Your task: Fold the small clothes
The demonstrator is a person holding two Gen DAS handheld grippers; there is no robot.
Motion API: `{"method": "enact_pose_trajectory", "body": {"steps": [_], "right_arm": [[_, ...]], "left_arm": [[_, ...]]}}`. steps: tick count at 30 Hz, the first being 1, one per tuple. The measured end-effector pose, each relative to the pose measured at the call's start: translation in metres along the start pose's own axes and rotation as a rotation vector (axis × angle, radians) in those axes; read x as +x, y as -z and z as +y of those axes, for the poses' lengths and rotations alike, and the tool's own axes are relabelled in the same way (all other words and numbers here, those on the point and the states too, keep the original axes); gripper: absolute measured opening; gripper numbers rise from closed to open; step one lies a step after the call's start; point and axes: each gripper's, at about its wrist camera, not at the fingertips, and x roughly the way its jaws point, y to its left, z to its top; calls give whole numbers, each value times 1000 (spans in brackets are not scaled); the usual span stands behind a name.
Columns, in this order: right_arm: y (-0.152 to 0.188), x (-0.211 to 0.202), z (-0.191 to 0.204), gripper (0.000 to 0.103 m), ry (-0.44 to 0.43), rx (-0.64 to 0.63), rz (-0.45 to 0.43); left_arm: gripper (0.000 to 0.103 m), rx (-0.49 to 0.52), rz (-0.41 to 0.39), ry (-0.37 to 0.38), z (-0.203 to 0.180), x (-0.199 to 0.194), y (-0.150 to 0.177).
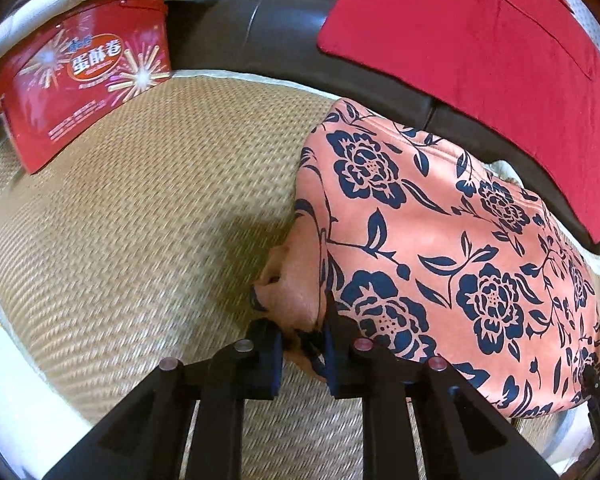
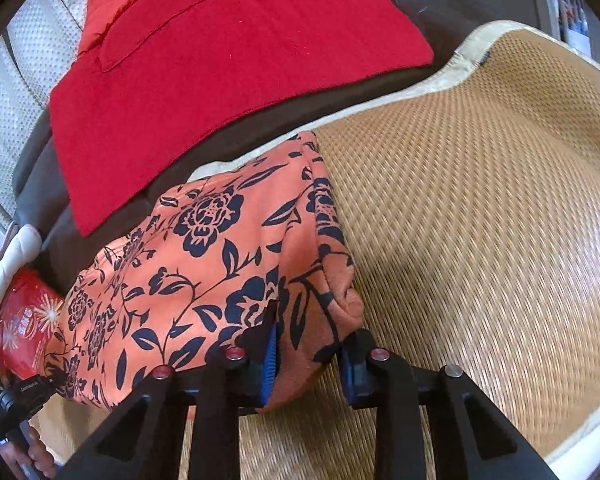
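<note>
An orange garment with a dark blue flower print (image 1: 440,248) lies on a woven straw mat (image 1: 140,240). My left gripper (image 1: 302,344) is shut on the garment's near left corner, bunched cloth between its blue pads. In the right wrist view the same garment (image 2: 204,264) stretches to the left, and my right gripper (image 2: 310,354) is shut on its near right corner, cloth held between the pads. The left gripper's body shows at the far left of the right wrist view (image 2: 20,396). The garment hangs taut between the two grippers, lifted a little at the near edge.
A red cloth (image 1: 480,60) lies on a dark leather sofa seat (image 1: 260,32) behind the garment; it also shows in the right wrist view (image 2: 220,60). A red snack box (image 1: 88,76) stands on the mat at the far left. The mat (image 2: 480,220) extends right.
</note>
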Motion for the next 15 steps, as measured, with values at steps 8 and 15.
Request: {"method": "enact_pose_trajectory", "body": {"steps": [8, 15], "right_arm": [[12, -9, -18, 31, -38, 79, 35], [8, -50, -47, 33, -66, 176, 11]], "left_arm": [[19, -16, 8, -18, -2, -16, 24], [32, -123, -68, -20, 29, -47, 28]]}}
